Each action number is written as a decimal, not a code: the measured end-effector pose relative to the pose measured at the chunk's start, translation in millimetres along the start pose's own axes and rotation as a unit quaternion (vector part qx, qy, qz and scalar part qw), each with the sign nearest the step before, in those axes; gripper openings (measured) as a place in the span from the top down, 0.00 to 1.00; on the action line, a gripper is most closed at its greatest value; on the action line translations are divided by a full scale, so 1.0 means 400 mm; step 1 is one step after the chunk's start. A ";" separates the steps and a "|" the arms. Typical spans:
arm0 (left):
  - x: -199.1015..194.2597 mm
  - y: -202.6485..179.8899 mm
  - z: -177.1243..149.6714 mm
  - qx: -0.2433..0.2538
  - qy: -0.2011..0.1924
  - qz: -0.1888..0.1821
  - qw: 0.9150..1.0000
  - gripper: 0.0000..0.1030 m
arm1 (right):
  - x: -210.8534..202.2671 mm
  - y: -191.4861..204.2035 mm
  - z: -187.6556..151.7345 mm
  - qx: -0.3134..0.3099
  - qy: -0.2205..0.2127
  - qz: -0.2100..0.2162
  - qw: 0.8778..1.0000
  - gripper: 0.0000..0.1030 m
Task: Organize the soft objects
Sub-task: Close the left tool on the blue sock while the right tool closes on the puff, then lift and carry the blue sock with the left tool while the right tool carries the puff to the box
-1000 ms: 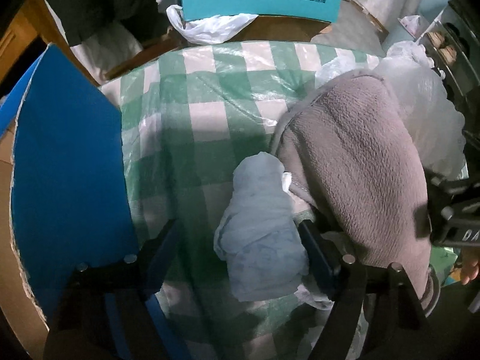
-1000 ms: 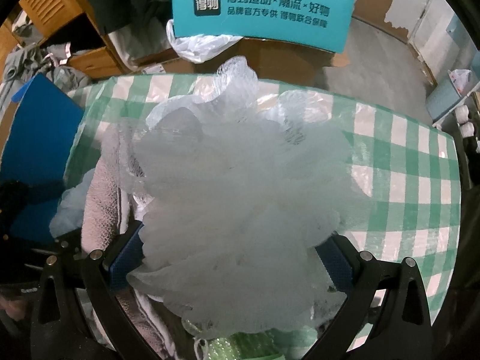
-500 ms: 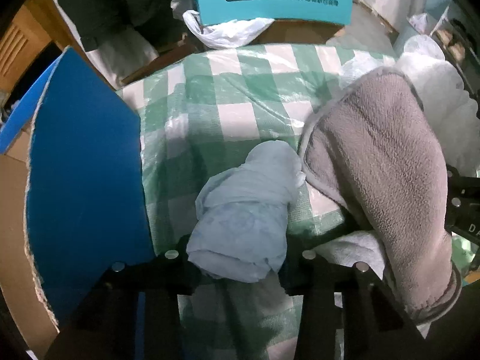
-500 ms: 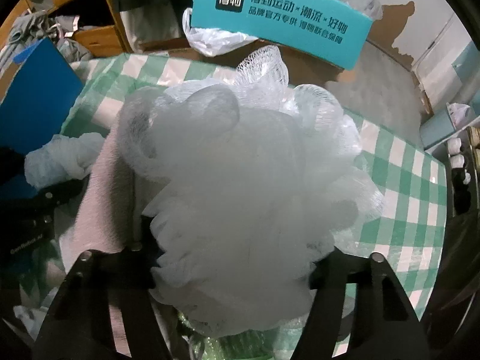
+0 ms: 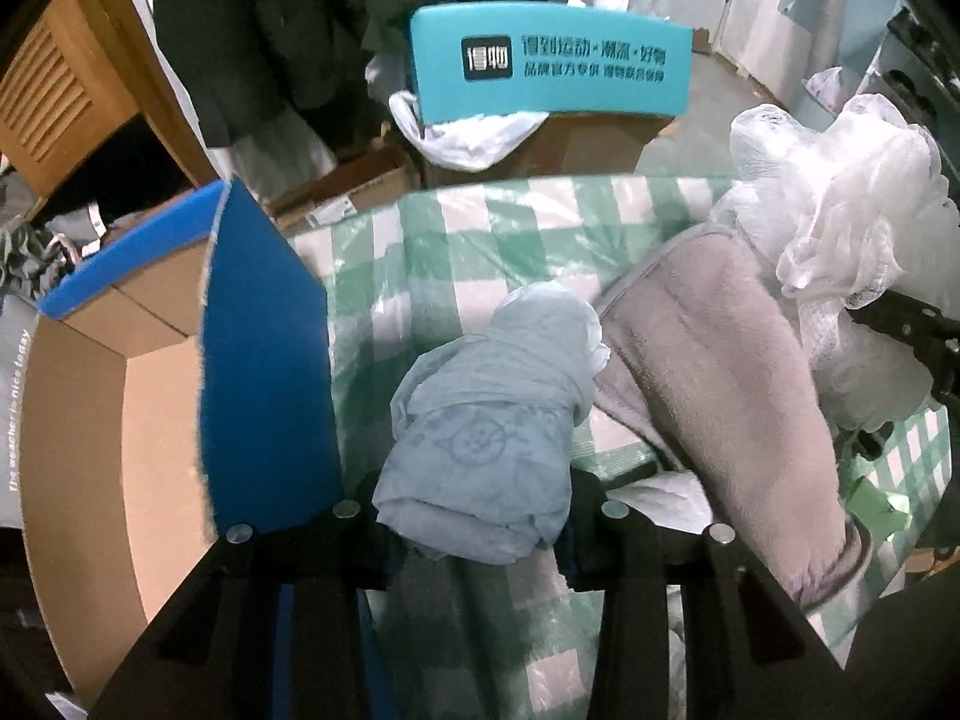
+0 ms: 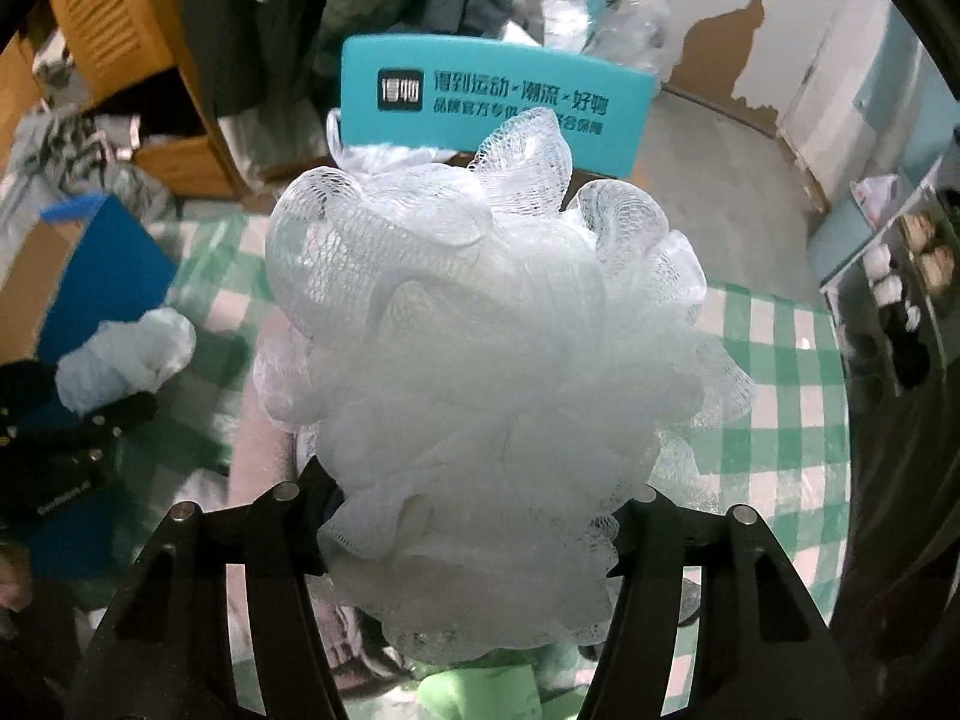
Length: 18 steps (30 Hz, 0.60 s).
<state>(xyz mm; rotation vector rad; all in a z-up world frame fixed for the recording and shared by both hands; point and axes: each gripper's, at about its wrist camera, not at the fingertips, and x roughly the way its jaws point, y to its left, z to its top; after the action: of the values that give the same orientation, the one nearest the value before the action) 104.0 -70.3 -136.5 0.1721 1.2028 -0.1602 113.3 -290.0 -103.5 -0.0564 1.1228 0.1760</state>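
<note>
My left gripper [image 5: 474, 510] is shut on a rolled light-blue cloth [image 5: 492, 420] and holds it above the green checked tablecloth [image 5: 468, 252]. My right gripper [image 6: 474, 510] is shut on a white mesh bath pouf [image 6: 480, 372], lifted off the table. A grey fleece towel [image 5: 720, 384] lies on the table to the right of the blue cloth. In the right wrist view the blue cloth [image 6: 126, 354] and the left gripper [image 6: 90, 426] show at the left. The pouf also shows at the right of the left wrist view [image 5: 840, 240].
An open cardboard box with blue flaps [image 5: 258, 360] stands at the table's left side. A teal chair back [image 5: 552, 66] is beyond the far edge, with a white plastic bag [image 5: 462, 138] under it. A green object [image 6: 480, 690] lies under the pouf. Shelves [image 6: 912, 264] stand at the right.
Both grippers have closed on their objects and lifted them. The blue cloth and the pouf are now higher off the table, and both views have tilted up.
</note>
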 end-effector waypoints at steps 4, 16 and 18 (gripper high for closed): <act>-0.033 -0.007 -0.006 0.003 -0.010 -0.003 1.000 0.63 | -0.035 -0.015 -0.001 0.014 -0.013 0.009 1.000 0.42; -0.115 -0.025 -0.027 0.003 -0.037 -0.010 0.999 0.63 | -0.157 -0.025 0.009 0.028 -0.079 0.030 0.996 0.42; -0.126 -0.027 -0.030 0.004 -0.041 -0.008 0.999 0.62 | -0.170 -0.021 0.009 0.027 -0.082 0.031 0.996 0.42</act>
<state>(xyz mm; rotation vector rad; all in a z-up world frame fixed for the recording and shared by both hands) 73.1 -76.7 -93.9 0.1609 1.1233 -0.1851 89.2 -305.3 -41.3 0.0398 0.9644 0.2014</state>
